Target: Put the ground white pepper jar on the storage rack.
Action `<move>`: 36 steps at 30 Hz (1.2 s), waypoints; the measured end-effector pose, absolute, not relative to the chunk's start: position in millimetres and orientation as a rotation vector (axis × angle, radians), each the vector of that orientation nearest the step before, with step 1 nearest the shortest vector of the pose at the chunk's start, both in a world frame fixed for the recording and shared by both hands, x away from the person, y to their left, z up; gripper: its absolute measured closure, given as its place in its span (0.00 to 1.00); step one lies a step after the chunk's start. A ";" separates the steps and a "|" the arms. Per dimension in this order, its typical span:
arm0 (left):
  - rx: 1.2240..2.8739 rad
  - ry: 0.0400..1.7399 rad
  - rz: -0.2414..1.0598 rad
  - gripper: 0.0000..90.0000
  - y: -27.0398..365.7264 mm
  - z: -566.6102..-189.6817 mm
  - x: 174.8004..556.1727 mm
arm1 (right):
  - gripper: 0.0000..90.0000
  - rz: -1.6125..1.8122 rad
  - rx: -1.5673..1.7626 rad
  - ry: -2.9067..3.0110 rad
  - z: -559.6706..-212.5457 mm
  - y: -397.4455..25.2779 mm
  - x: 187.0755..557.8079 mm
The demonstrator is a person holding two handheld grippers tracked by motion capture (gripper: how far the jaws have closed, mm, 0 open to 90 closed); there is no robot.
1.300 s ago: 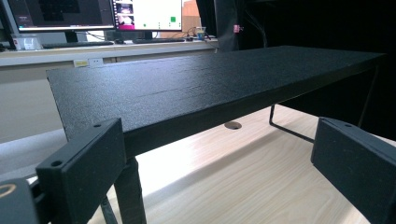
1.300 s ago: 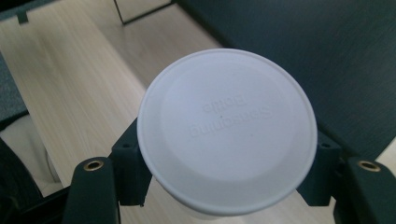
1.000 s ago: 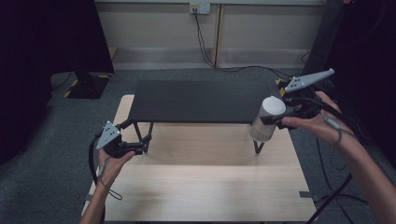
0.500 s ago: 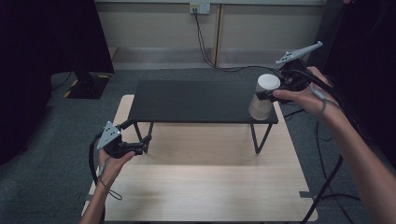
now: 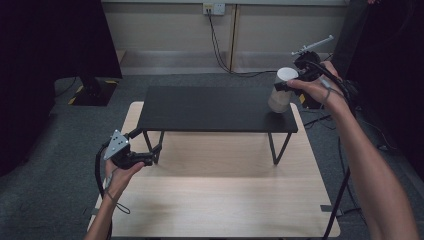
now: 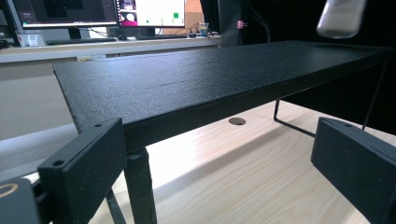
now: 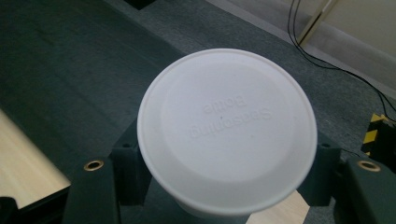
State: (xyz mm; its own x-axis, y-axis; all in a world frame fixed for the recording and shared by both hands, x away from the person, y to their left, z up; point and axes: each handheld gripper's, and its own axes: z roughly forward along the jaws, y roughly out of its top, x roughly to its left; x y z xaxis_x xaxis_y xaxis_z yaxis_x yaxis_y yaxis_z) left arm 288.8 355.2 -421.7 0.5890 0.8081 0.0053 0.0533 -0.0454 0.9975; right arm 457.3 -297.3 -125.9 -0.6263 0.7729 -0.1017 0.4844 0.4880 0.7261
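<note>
A white bottle with a round white lid (image 5: 281, 90) is held over the right end of the black shelf (image 5: 210, 110). My right gripper (image 5: 286, 86) is shut on it from the right. In the right gripper view the lid (image 7: 227, 122) sits between the two jaws, with raised lettering on top. From the left gripper view the bottle's base (image 6: 339, 18) hangs just above the shelf top (image 6: 210, 79). My left gripper (image 5: 148, 148) is open and holds nothing, low at the shelf's front left leg (image 6: 139, 186).
The shelf stands on thin black legs on a light wooden table (image 5: 215, 200). Grey carpet (image 5: 50, 150) surrounds the table. Monitors (image 6: 98, 11) stand on a far desk. Cables (image 5: 220, 45) run down the back wall.
My right gripper has carried the bottle up and back, from beside the shelf's front right corner to over its right end. The left gripper has barely moved.
</note>
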 end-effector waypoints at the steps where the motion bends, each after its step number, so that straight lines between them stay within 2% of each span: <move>1: 1.510 0.763 0.720 0.03 355.7 -421.8 288.8 | 0.39 0.937 1.058 2.309 -128.2 -297.3 461.1; 8: 1.510 0.766 0.719 0.03 358.6 -423.1 288.7 | 0.39 0.927 1.110 2.307 -137.6 -299.7 476.4; 19: 1.514 0.765 0.722 0.03 358.4 -422.7 288.7 | 0.38 1.029 1.140 2.257 -151.4 -315.4 472.9; 23: 1.511 0.768 0.721 0.03 358.7 -423.2 288.4 | 0.18 1.058 1.177 2.238 -153.4 -316.3 470.1; 28: 1.511 0.771 0.721 0.03 358.0 -422.9 288.0 | 0.08 1.109 1.176 2.166 -148.9 -327.5 453.4; 33: 1.503 0.772 0.724 0.02 358.8 -422.0 286.4 | 0.08 1.106 1.149 2.145 -138.5 -336.9 436.0; 36: 1.495 0.770 0.723 0.02 358.6 -422.1 285.2 | 0.08 1.079 1.106 2.158 -126.6 -342.4 410.1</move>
